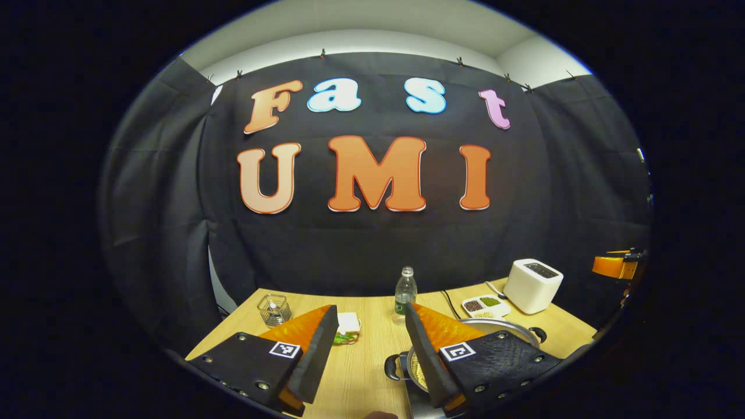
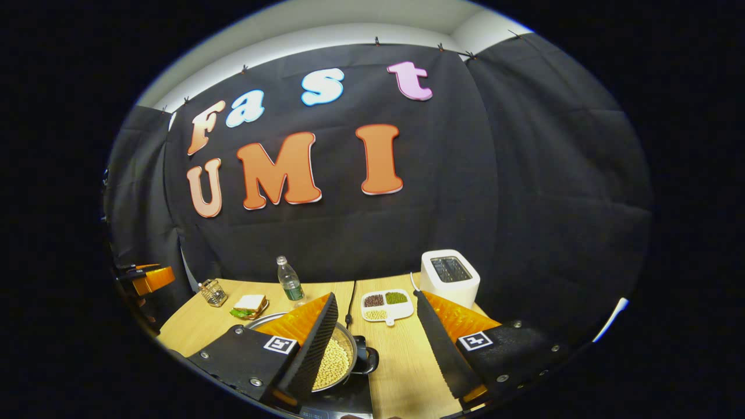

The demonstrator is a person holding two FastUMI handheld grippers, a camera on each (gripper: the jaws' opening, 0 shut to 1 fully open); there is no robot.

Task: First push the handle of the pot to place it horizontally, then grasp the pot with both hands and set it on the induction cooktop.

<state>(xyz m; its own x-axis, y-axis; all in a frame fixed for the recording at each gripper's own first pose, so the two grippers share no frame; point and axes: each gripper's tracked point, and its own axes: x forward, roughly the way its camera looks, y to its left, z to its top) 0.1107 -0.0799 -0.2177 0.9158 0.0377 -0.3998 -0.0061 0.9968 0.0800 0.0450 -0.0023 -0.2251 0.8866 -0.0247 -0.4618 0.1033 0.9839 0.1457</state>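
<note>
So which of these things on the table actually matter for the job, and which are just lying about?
For the job: pot of beans, its side handle, cooktop under it, both tools.

Lying about: toaster, water bottle, sandwich, divided dish, wire basket.

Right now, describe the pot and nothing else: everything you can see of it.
The pot is a round, shiny metal pan, lidless, filled with pale round beans. A dark side handle juts from its rim on each side: one in the right gripper view, the opposite one in the left gripper view. It stands upright on a dark flat cooktop surface on the wooden table. Both grippers' fingers partly hide it; contact cannot be told.
</note>
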